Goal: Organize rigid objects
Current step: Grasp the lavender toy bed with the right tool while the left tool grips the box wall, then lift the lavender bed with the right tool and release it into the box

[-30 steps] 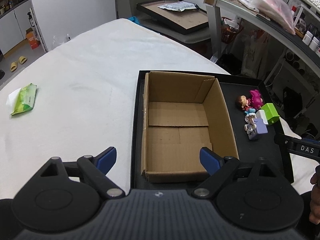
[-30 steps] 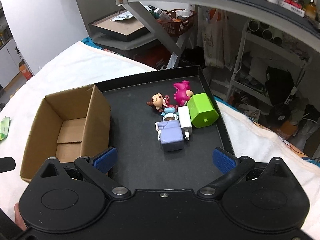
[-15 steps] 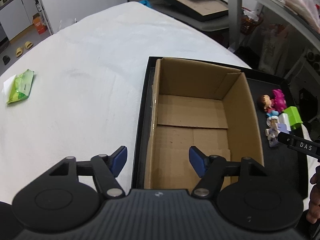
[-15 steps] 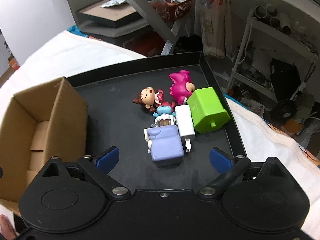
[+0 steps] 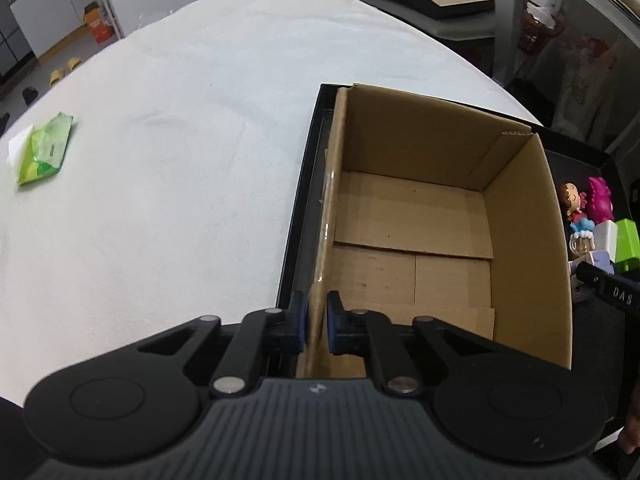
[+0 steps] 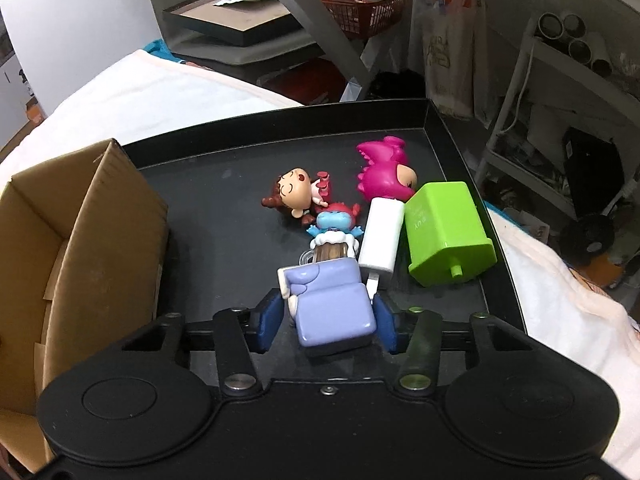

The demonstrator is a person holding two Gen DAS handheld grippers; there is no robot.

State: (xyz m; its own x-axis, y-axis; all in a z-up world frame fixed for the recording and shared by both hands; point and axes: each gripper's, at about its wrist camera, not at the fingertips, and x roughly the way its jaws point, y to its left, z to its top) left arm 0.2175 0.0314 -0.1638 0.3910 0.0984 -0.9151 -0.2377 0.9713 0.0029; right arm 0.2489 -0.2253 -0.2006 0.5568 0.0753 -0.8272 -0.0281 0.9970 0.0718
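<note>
The left gripper (image 5: 317,328) was clamped on the cardboard box (image 5: 416,216) wall. The right gripper (image 6: 326,326) pads flanked the glossy lilac toy (image 6: 332,304), lying lengthwise near-to-far; whether they touched it, I cannot tell.

Cardboard boxes: one is seen (image 5: 440,216).
Black trays: one is seen (image 6: 224,216).
Toy figures: four are counted, a doll (image 6: 294,192), a pink monster (image 6: 384,172), a blue one (image 6: 336,220), a purple one (image 6: 332,304).
White chargers: one (image 6: 382,236).
Green blocks: one (image 6: 444,232).
Green packets: one (image 5: 46,152).
Grippers: two are seen (image 5: 316,322) (image 6: 326,320).
</note>
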